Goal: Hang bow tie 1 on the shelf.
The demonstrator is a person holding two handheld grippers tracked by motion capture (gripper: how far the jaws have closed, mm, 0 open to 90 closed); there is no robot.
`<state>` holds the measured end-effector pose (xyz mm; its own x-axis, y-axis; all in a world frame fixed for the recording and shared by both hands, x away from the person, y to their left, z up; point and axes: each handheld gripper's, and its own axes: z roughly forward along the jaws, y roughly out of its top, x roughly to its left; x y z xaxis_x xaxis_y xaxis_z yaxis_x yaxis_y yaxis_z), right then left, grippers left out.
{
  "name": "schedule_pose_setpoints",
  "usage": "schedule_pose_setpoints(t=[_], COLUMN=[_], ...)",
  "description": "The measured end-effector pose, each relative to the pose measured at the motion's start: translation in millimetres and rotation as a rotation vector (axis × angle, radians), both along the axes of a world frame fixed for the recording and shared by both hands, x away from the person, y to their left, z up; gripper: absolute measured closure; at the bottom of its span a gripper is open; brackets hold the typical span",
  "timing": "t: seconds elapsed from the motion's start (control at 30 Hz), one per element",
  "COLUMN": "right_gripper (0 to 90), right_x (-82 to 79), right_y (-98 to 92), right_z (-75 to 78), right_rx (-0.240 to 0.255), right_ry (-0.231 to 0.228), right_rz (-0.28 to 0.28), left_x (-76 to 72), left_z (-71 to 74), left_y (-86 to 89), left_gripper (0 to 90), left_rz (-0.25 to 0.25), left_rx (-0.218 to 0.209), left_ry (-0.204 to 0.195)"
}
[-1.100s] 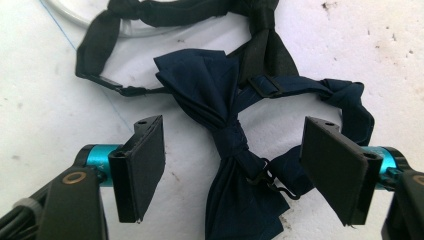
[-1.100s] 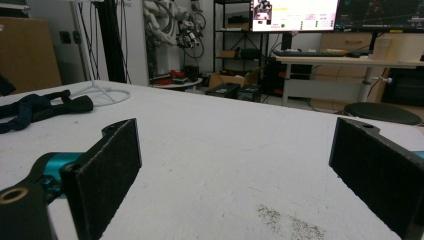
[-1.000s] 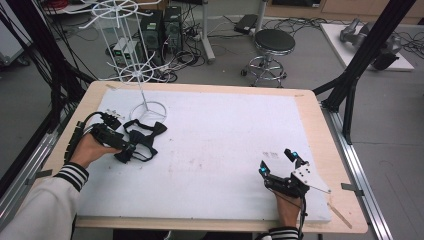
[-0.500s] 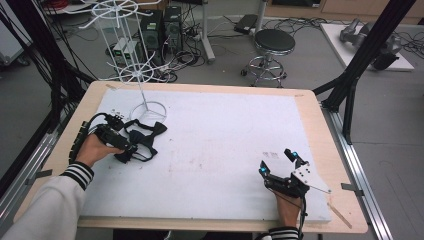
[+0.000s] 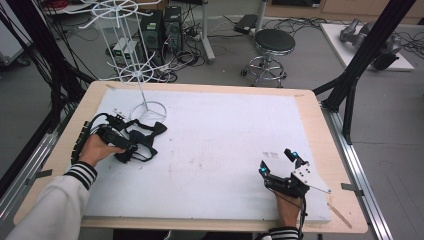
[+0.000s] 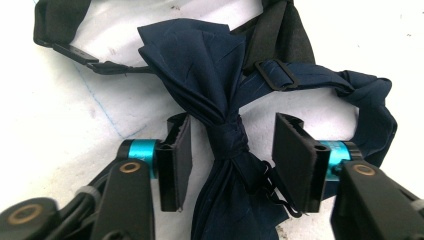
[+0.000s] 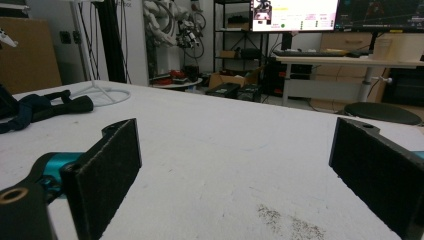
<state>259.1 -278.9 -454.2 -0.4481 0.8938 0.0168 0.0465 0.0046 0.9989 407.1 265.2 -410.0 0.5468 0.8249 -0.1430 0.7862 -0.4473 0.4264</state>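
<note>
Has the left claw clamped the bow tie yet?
Not yet. The left claw, just closing, straddles the bow tie knot with gaps visible beside both pads.

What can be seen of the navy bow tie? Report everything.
The bow tie is dark navy, of pleated, slightly glossy-looking fabric, cinched by a knot at its middle. A matching strap with a black slider buckle loops off to one side; a small black hook hangs by the knot. It lies flat on the white table cover near the white wire stand. The left gripper straddles the knot; its jaws have just been closing, and gaps show on both sides, so the pads do not press on it.
</note>
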Motion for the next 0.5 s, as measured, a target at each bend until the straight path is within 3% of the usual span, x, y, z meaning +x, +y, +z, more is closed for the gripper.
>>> schedule_pose_setpoints(t=[0.2, 0.37, 0.5], right_gripper=[5.8, 5.8, 5.8], right_x=[0.0, 0.0, 0.1], right_y=[-0.1, -0.1, -0.1], right_z=[0.0, 0.0, -0.1], right_rx=[-0.001, 0.001, -0.001], right_ry=[0.0, 0.0, -0.001], right_rz=[-0.001, 0.0, 0.0], left_x=[-0.4, -2.0, -3.2], left_z=[0.1, -1.2, -1.1], left_y=[-0.4, -1.4, -1.9], left_gripper=[58.5, 70.7, 73.1], left_rz=[0.007, -0.002, 0.0], left_rx=[0.021, 0.028, 0.033], left_ry=[-0.006, -0.012, -0.019])
